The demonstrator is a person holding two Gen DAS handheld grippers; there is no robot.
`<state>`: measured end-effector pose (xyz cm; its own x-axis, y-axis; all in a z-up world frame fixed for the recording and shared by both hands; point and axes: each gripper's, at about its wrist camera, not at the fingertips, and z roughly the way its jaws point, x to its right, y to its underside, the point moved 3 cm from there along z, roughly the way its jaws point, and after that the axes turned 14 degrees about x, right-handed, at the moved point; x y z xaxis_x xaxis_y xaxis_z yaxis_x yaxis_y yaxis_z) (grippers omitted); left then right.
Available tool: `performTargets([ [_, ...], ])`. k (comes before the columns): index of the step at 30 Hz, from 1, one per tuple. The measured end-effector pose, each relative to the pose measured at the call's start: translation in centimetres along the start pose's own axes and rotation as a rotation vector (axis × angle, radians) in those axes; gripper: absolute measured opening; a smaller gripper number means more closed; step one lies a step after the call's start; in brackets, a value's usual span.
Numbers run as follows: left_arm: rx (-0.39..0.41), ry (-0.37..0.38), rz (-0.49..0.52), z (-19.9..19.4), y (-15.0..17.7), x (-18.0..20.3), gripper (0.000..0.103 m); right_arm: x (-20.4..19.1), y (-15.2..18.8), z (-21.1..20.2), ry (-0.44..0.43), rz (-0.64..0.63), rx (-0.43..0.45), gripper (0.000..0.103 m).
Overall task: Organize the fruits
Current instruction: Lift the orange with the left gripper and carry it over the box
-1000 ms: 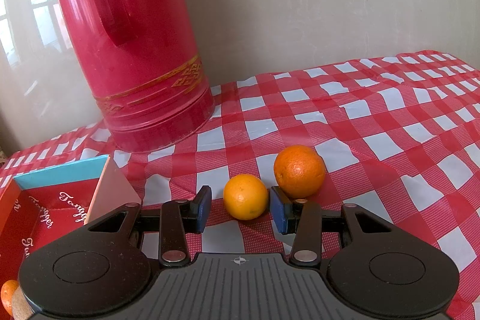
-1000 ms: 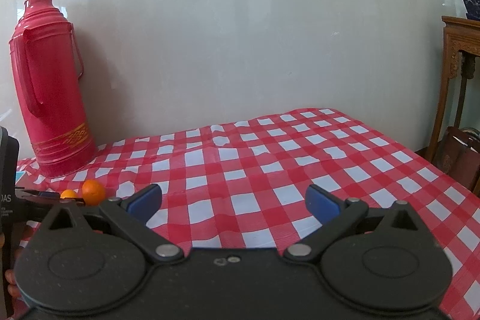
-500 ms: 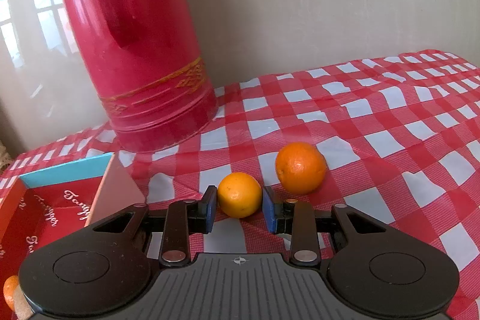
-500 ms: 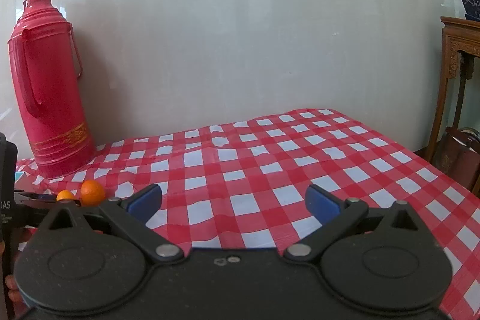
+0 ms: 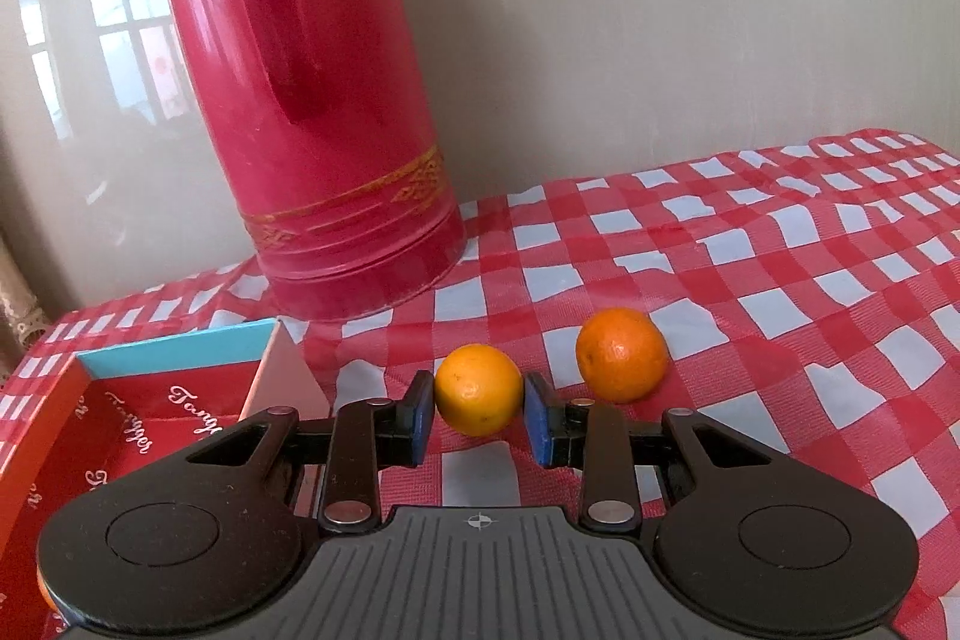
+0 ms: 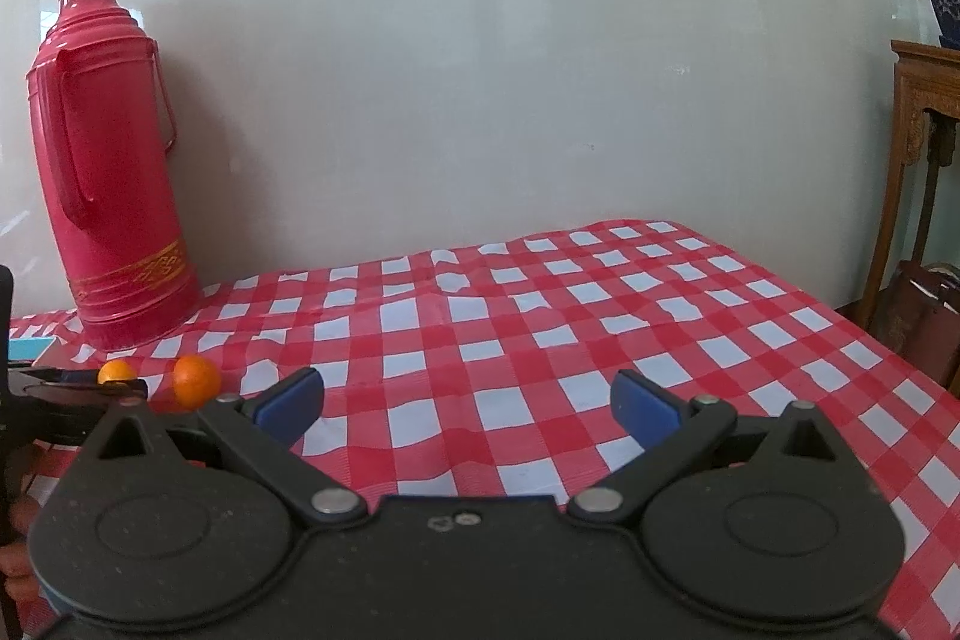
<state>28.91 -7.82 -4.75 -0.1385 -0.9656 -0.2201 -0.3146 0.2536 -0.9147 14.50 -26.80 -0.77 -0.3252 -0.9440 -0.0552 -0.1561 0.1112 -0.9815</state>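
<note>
My left gripper (image 5: pixel 479 415) is shut on a small yellow-orange orange (image 5: pixel 478 388), with both blue pads against its sides, just above the red-and-white checked cloth. A darker orange (image 5: pixel 621 354) lies on the cloth just to its right. An open red box with a blue wall (image 5: pixel 180 351) stands at the left; part of another orange (image 5: pixel 43 586) shows in its near corner. In the right wrist view the held orange (image 6: pixel 116 372) and the darker orange (image 6: pixel 195 381) sit far left. My right gripper (image 6: pixel 467 403) is open and empty above the cloth.
A tall red thermos (image 5: pixel 312 88) stands at the back left against the wall, also visible in the right wrist view (image 6: pixel 105 166). A wooden side table (image 6: pixel 927 148) stands past the table's right edge. The checked cloth (image 6: pixel 540 316) stretches to the right.
My left gripper closed its jaws onto the small orange and has lifted and drawn back a little with it. My right gripper has stayed open and still.
</note>
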Motion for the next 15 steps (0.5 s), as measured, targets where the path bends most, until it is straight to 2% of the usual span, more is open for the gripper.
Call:
performTargets([
  [15, 0.016, -0.028, -0.023, -1.4, -0.6, -1.1, 0.032, -0.4, 0.0, -0.1, -0.005, -0.014, -0.001, 0.097],
])
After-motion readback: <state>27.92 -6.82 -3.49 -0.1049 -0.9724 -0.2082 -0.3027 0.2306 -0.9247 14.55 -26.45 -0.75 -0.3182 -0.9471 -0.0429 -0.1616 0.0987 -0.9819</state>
